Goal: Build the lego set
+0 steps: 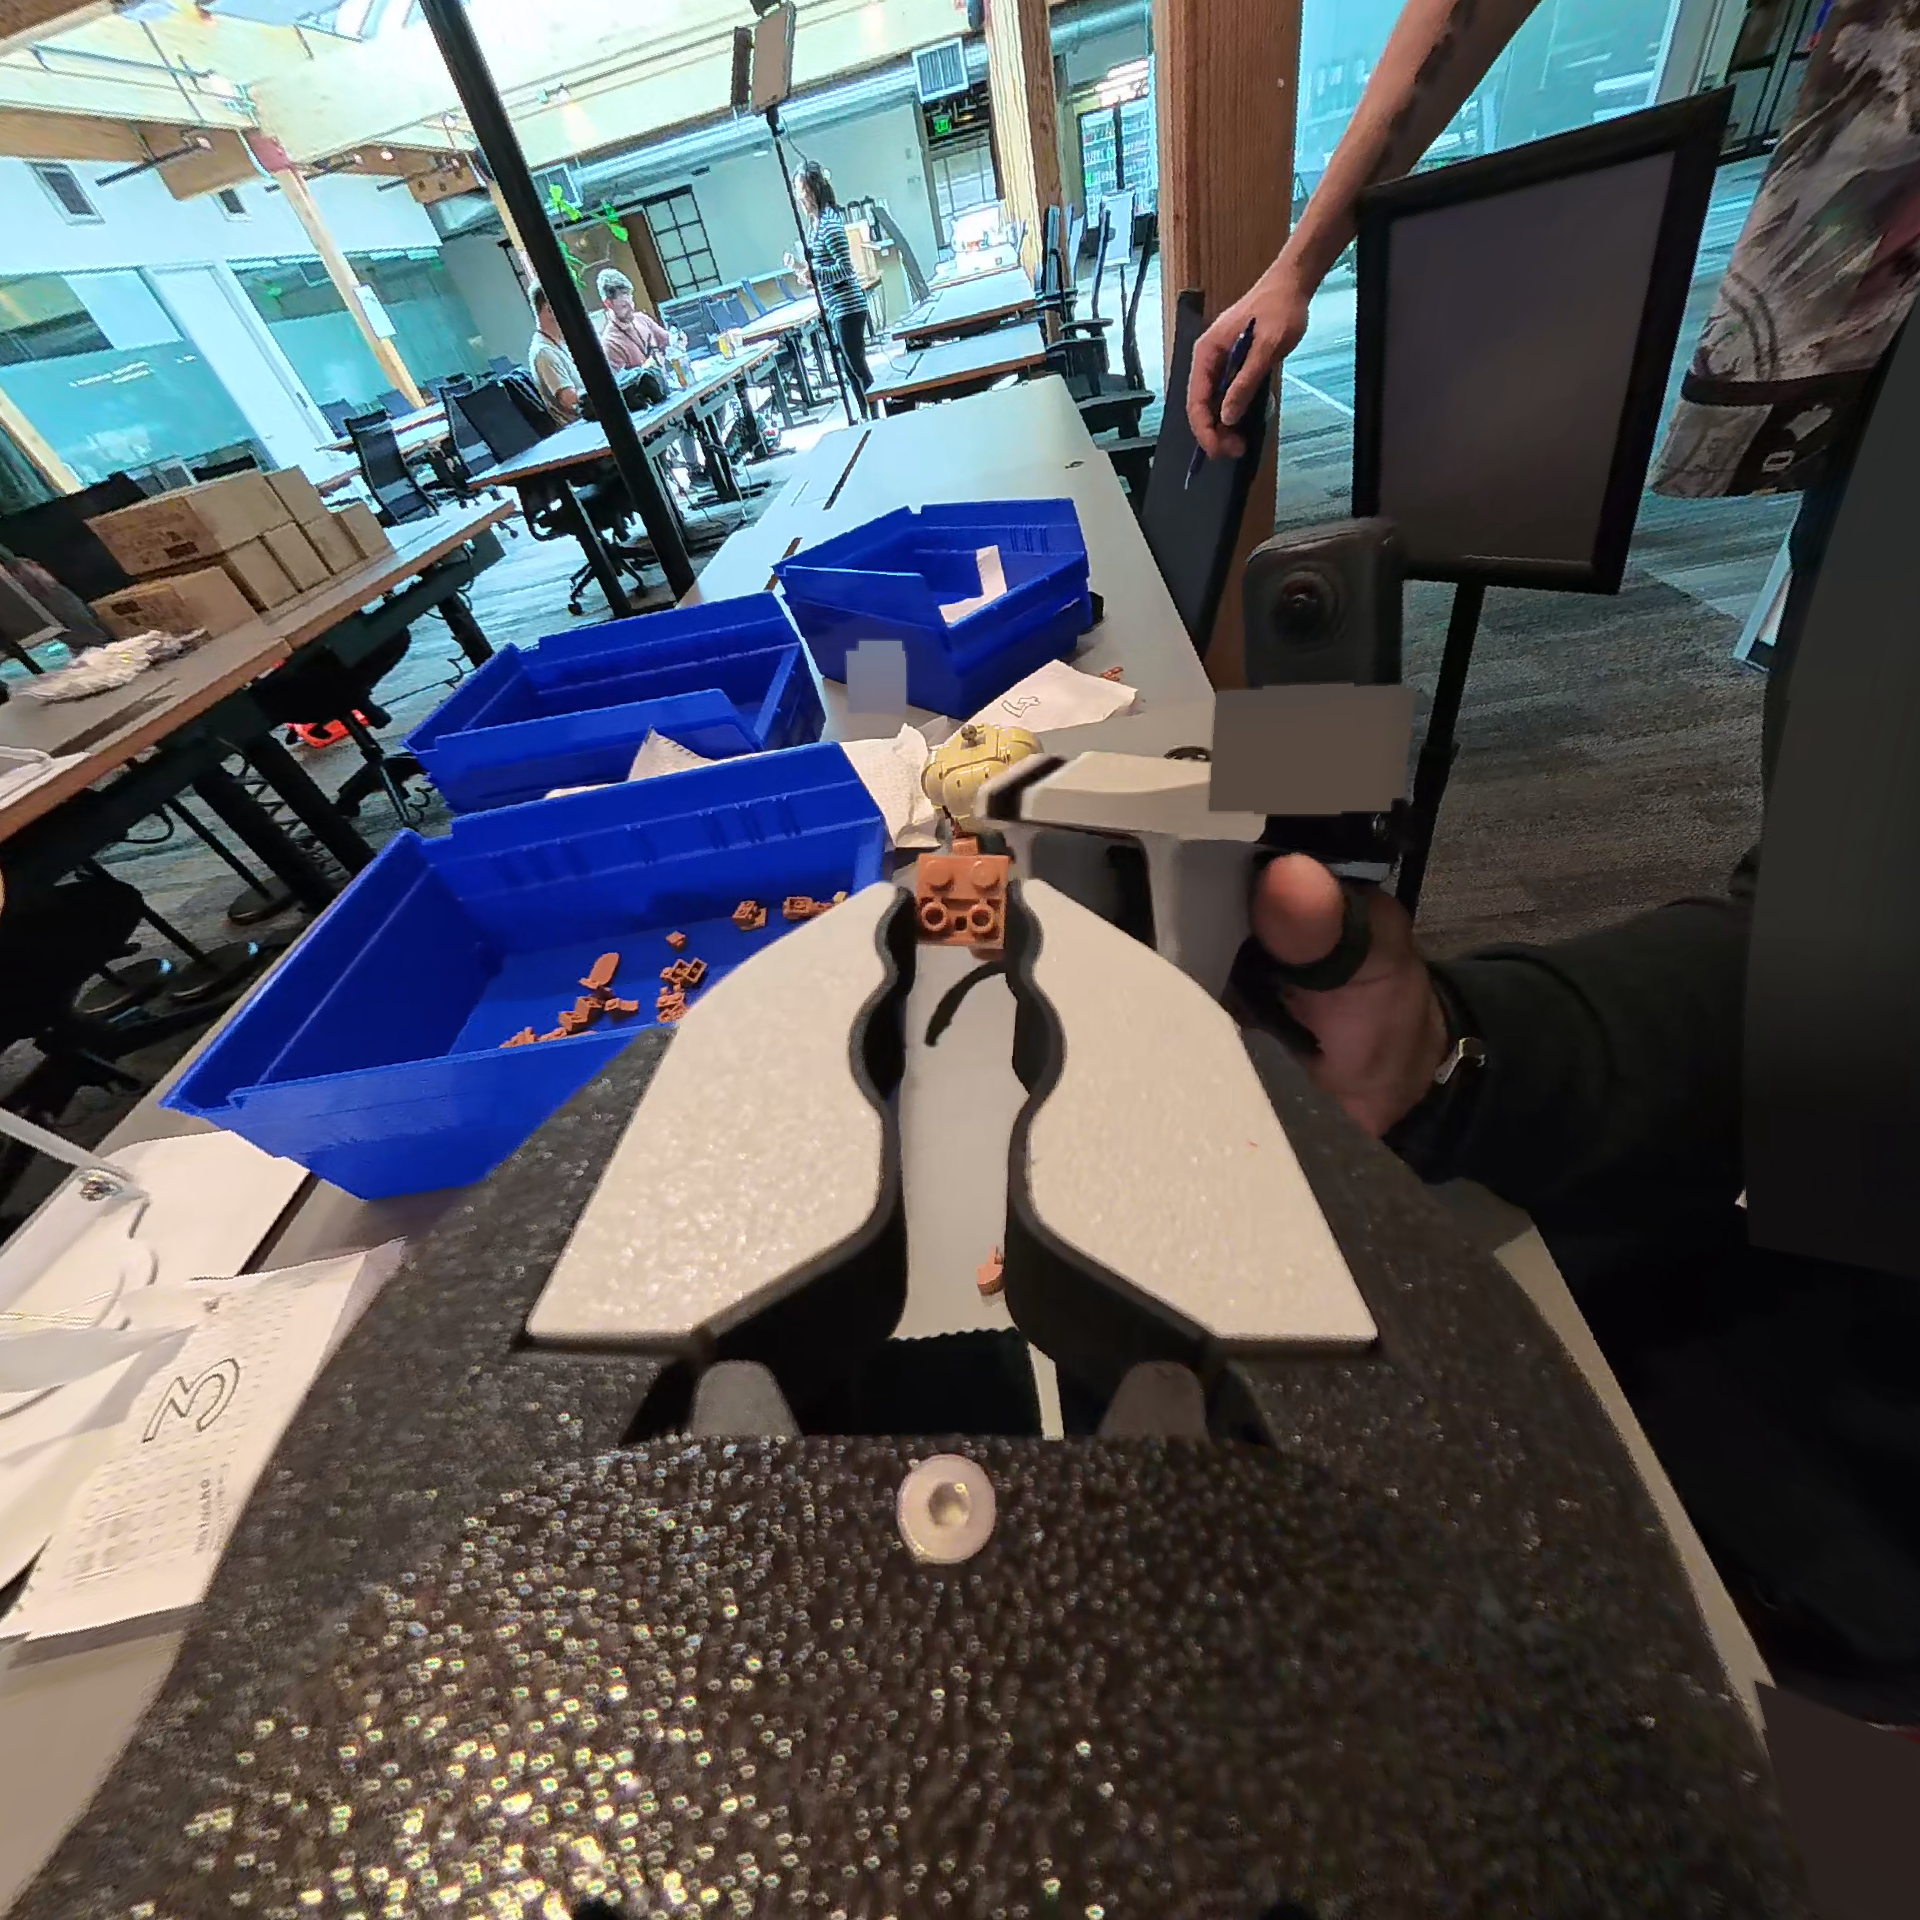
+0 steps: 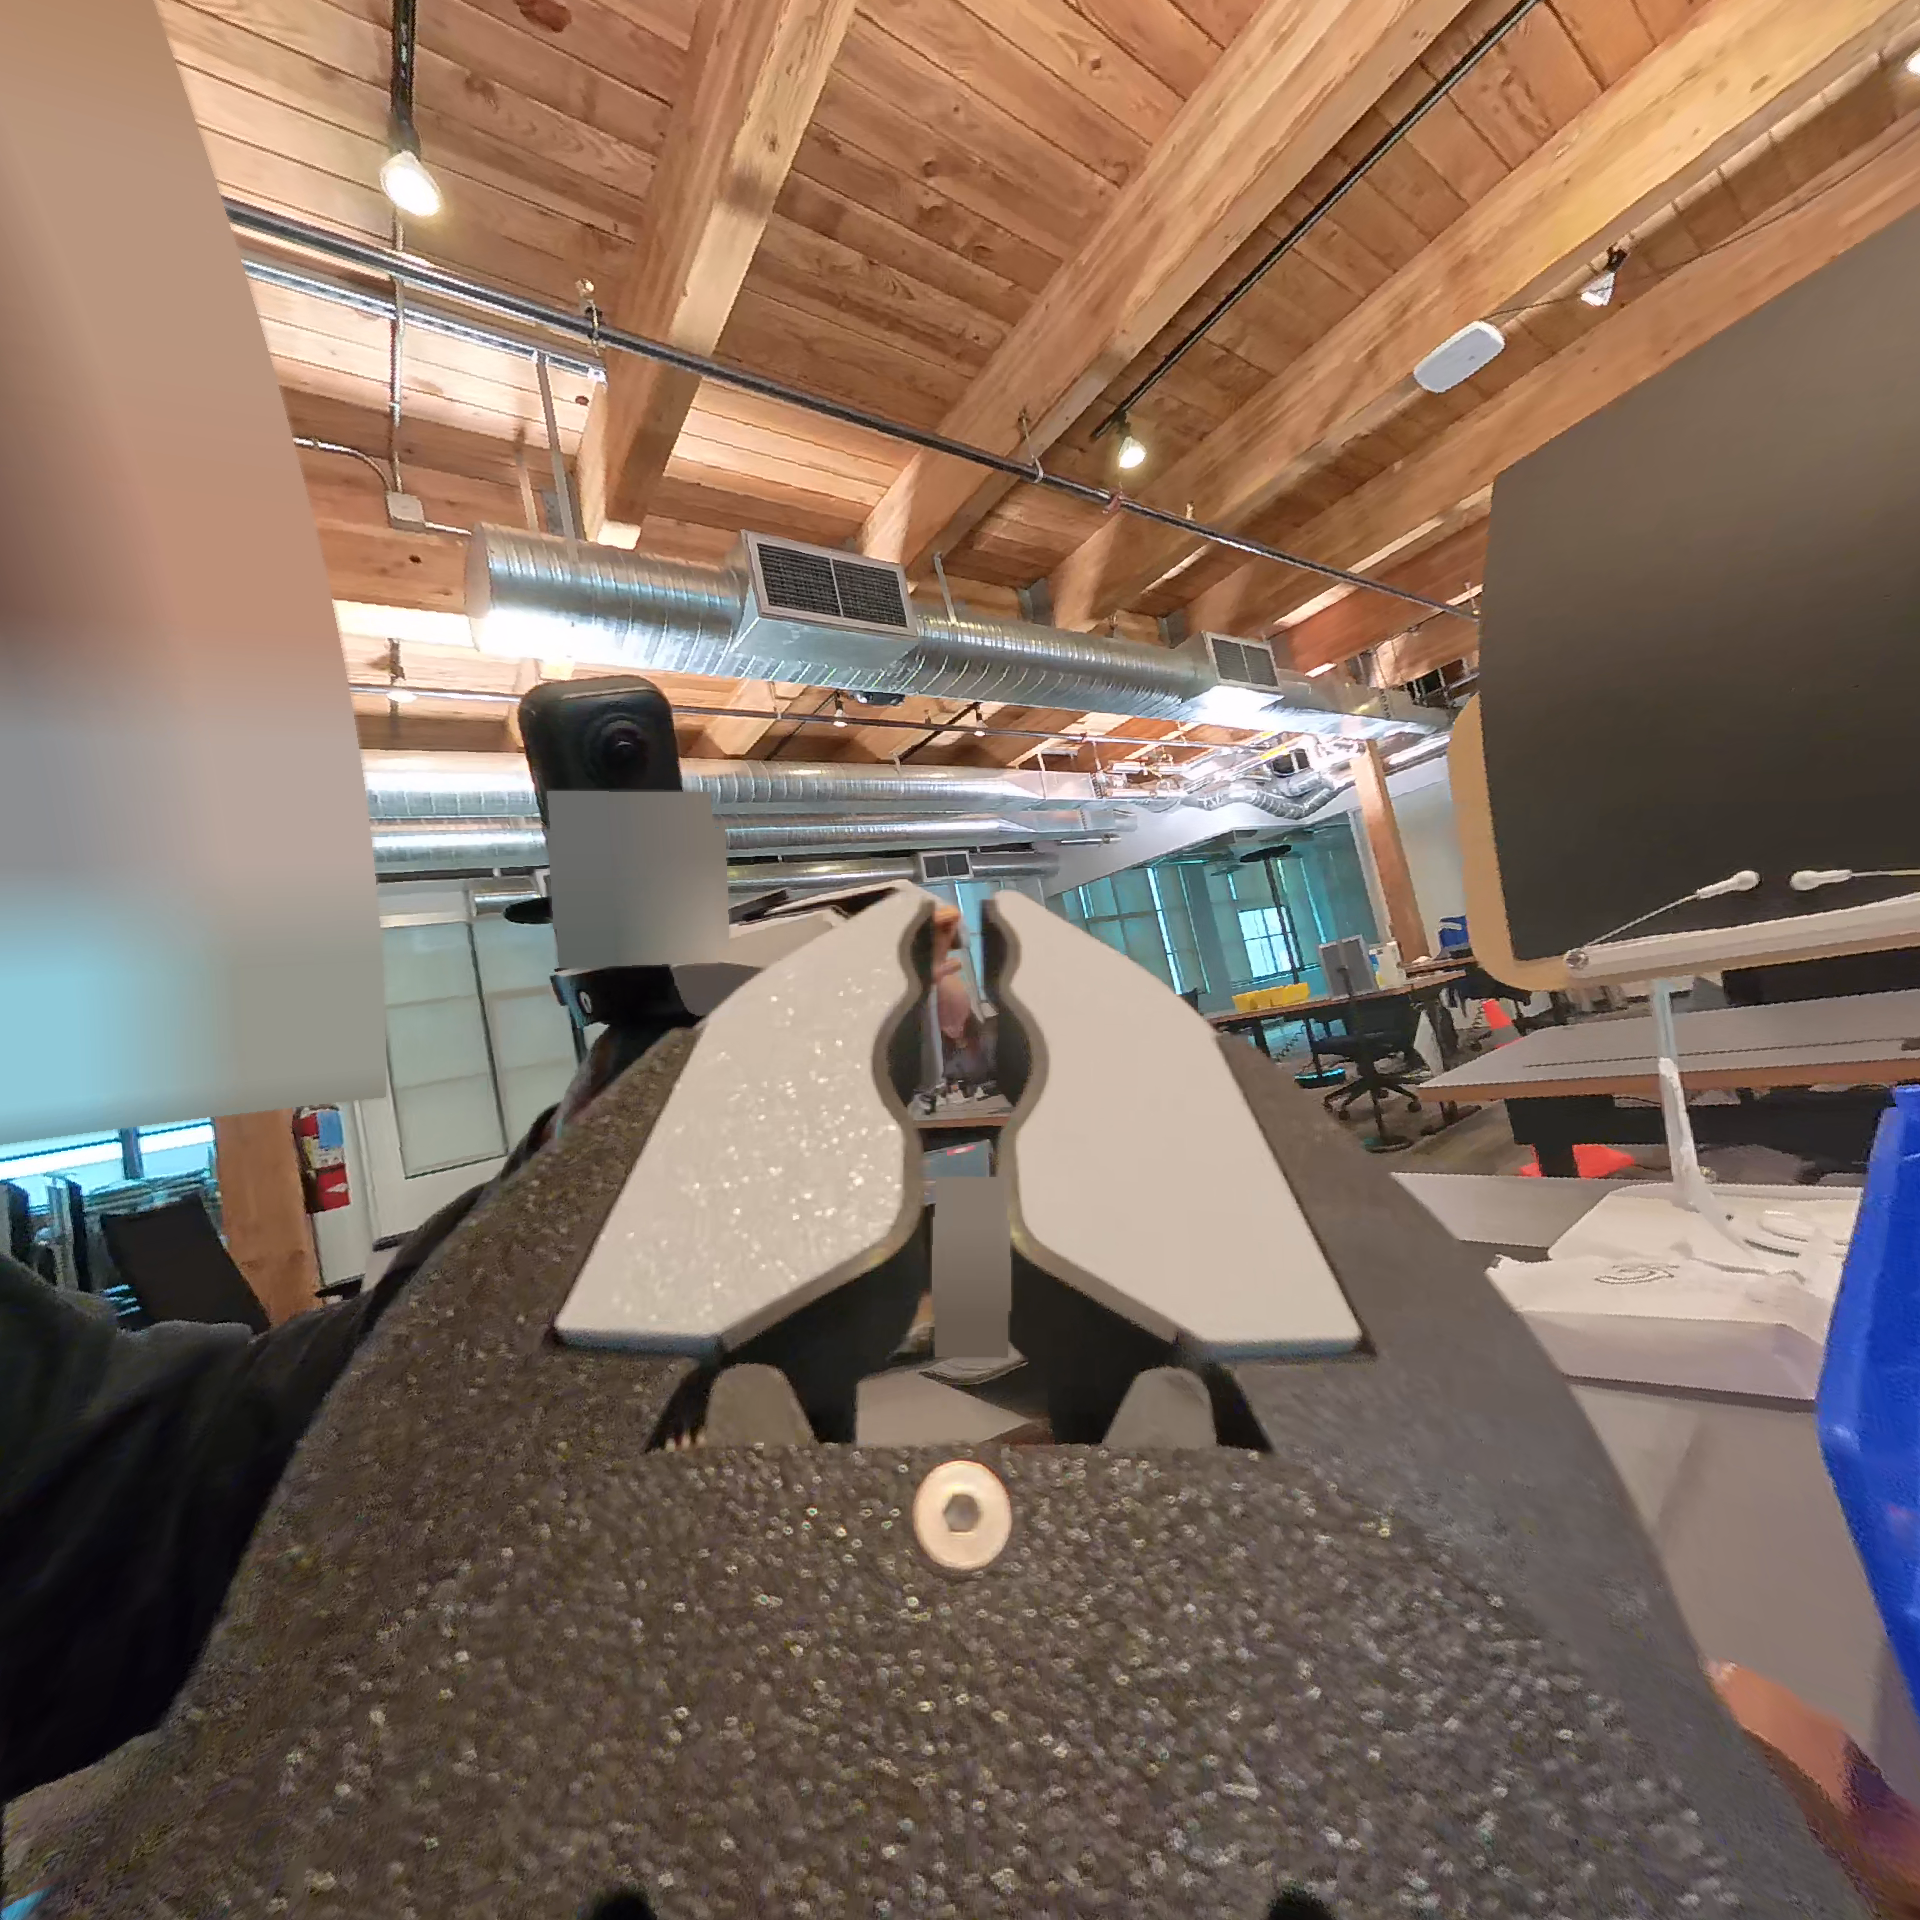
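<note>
My left gripper (image 1: 961, 914) is shut on a brown brick assembly (image 1: 961, 904) and holds it above the grey table (image 1: 1039, 447). A tan rounded piece (image 1: 971, 764) shows just behind and above it. My right gripper (image 1: 1000, 795) comes in from the right, with its tips at the top of the assembly. In the right wrist view my right gripper (image 2: 961, 914) points up at the ceiling with its jaws a narrow way apart. A small brown bit (image 2: 943, 920) lies against the left pad, with light between it and the right pad. The left gripper's camera (image 2: 603, 738) stands close behind.
A blue bin (image 1: 343, 1081) with several loose brown pieces stands to the left, and two more blue bins (image 1: 623, 686) (image 1: 935, 582) stand farther back. Papers (image 1: 156, 1455) lie near left. A black framed board (image 1: 1517, 343) on a stand and a person's hand (image 1: 1236, 364) are at the right. Left and right tips are no more than a few centimetres apart.
</note>
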`<state>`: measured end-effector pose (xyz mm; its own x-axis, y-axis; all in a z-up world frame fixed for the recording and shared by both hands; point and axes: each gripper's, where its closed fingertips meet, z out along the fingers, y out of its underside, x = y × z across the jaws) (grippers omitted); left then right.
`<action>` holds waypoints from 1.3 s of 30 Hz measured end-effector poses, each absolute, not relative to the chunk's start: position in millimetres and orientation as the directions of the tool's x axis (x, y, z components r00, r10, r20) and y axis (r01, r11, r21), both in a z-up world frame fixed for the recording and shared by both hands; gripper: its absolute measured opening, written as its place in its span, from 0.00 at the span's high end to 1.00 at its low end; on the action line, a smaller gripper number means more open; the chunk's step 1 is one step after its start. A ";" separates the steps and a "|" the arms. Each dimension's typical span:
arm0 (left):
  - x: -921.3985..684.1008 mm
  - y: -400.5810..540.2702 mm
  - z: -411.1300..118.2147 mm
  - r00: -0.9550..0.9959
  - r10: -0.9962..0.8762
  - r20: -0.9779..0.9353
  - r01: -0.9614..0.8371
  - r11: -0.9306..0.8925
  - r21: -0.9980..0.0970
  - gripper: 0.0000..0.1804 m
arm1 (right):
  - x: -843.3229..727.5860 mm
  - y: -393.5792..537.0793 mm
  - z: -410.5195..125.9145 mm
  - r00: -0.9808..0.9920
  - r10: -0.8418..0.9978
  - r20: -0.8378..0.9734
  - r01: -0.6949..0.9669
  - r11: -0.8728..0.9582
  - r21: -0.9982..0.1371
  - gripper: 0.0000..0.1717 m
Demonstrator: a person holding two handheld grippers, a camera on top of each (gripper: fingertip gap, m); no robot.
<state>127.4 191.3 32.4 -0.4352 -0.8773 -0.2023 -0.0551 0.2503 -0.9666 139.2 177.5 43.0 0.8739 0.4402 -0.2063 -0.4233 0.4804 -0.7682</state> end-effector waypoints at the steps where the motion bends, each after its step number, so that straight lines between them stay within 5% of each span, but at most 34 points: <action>1: 127.3 191.2 32.7 -0.438 -0.877 -0.198 -0.054 0.246 -0.968 0.91 | 138.9 178.1 42.6 0.869 0.447 -0.212 -0.431 0.474 -0.768 0.93; 4: 126.8 190.7 33.3 -0.443 -0.876 -0.191 -0.054 0.239 -0.970 0.91 | 137.2 177.0 43.2 0.875 0.444 -0.195 -0.417 0.485 -0.768 1.00; 39: 125.6 189.8 30.9 -0.462 -0.868 -0.185 -0.063 0.240 -0.969 0.91 | 133.2 177.2 42.7 0.872 0.454 -0.185 -0.416 0.484 -0.770 0.98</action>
